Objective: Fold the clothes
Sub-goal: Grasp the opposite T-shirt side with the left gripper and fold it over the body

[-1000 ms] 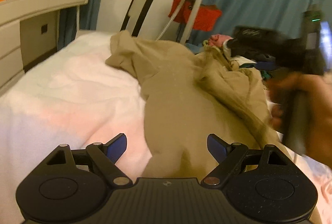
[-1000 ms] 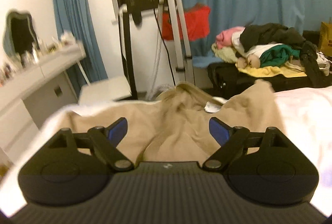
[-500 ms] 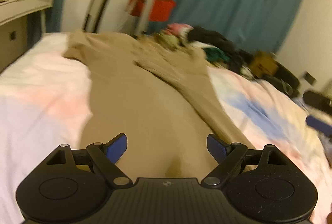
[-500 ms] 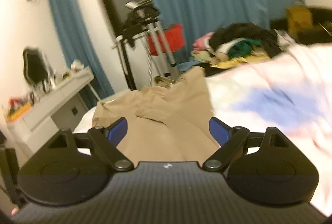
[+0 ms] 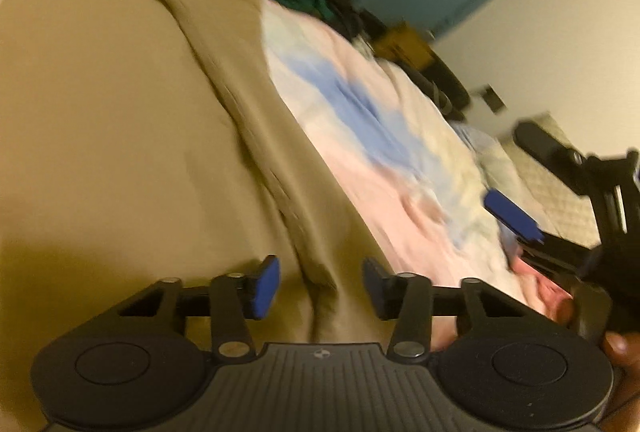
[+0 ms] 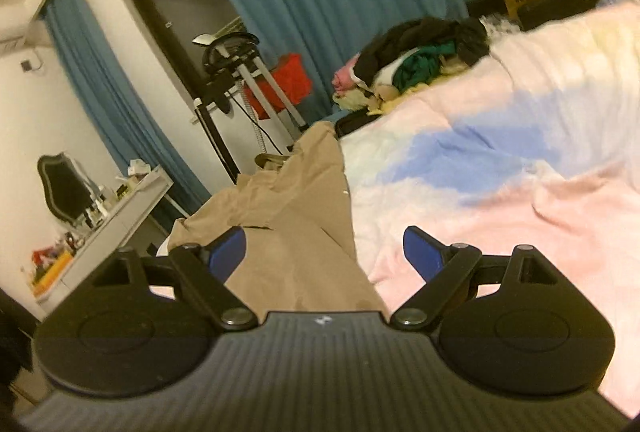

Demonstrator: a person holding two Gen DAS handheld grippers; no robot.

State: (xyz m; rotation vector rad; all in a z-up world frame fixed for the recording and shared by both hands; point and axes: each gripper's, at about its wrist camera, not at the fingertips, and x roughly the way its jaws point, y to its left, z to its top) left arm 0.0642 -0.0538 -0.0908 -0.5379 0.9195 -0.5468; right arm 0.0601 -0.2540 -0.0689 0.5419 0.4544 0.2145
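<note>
The trousers (image 5: 120,120) lie on the bed (image 6: 500,168), long axis running 12 to 6; left gripper (image 5: 320,284), half-open and empty, straddles their ridge, nearer than the wide-open, empty right gripper (image 6: 324,252).

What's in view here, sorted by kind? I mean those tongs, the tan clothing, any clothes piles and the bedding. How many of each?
tongs: 2, the left tongs and the right tongs, both open
tan garment spread on the bed: 1
heap of clothes beyond the bed: 1
blanket: 1
Total: 5
</note>
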